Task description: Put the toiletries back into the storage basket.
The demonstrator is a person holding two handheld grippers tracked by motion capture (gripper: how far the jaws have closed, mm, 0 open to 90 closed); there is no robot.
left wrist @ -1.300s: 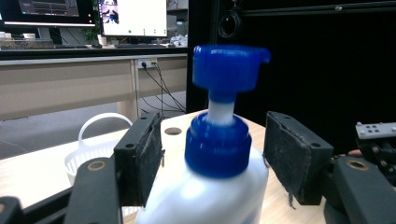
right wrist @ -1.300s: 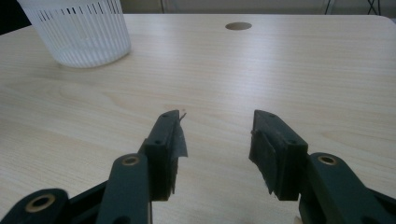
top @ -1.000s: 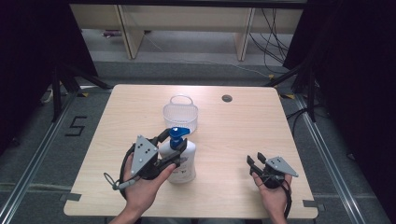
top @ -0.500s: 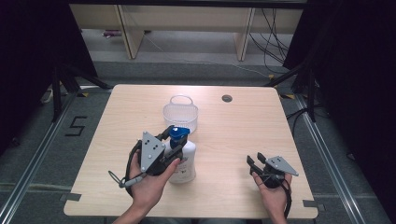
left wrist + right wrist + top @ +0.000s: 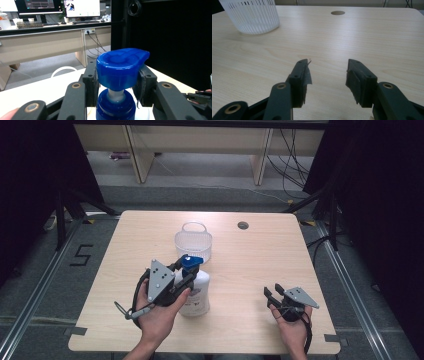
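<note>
A white pump bottle [image 5: 196, 295] with a blue pump head [image 5: 121, 67] stands upright on the wooden table [image 5: 250, 265], just in front of a small clear plastic basket [image 5: 193, 242]. My left gripper [image 5: 184, 272] comes at it from the left. Its two black jaws press on either side of the pump head, one finger [image 5: 90, 80] at the left and the other at the right. My right gripper [image 5: 272, 293] rests low near the table's front right, apart from the bottle. In the right gripper view its jaws [image 5: 327, 72] stand open over bare wood.
The ribbed basket [image 5: 249, 15] has a handle and nothing visible in it. A round cable hole [image 5: 243, 225] lies in the table's far middle. Dark frames and cables surround the table on the floor. A desk with monitors stands beyond the table.
My left gripper has moved rightward and up to the bottle's top, and its jaws now clasp the pump head. The right gripper has stayed in place.
</note>
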